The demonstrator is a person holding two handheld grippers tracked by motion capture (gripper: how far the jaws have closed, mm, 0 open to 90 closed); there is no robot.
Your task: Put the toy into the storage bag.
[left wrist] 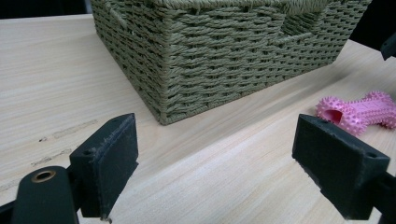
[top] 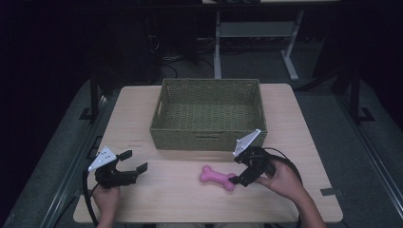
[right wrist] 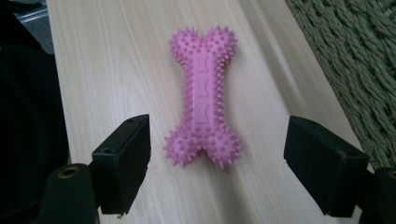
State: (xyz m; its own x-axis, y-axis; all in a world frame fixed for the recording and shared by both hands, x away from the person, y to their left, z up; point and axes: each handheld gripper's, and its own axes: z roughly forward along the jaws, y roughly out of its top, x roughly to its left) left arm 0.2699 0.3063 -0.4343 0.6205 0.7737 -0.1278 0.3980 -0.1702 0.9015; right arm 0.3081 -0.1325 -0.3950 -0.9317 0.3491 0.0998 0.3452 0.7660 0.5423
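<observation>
A pink spiky bone-shaped toy [top: 217, 178] lies flat on the wooden table [top: 138, 109], just in front of an empty green woven basket [top: 209, 114]. My right gripper [top: 236, 167] is open at the toy's right end. In the right gripper view the toy [right wrist: 204, 93] runs away from me, and its near end sits between the wide-apart jaws of the right gripper [right wrist: 219, 135], touching neither. My left gripper [top: 134, 161] is open and holds nothing, low over the table at the front left. From the left gripper [left wrist: 217, 140], I see the basket's corner [left wrist: 187, 70] ahead and the toy [left wrist: 359, 112] to the right.
The basket's wall [right wrist: 359, 56] stands close on the right of the right gripper. Bare wood spreads between the two grippers and to the left of the basket. Table legs and cables [top: 256, 33] stand on the dark floor beyond the far edge.
</observation>
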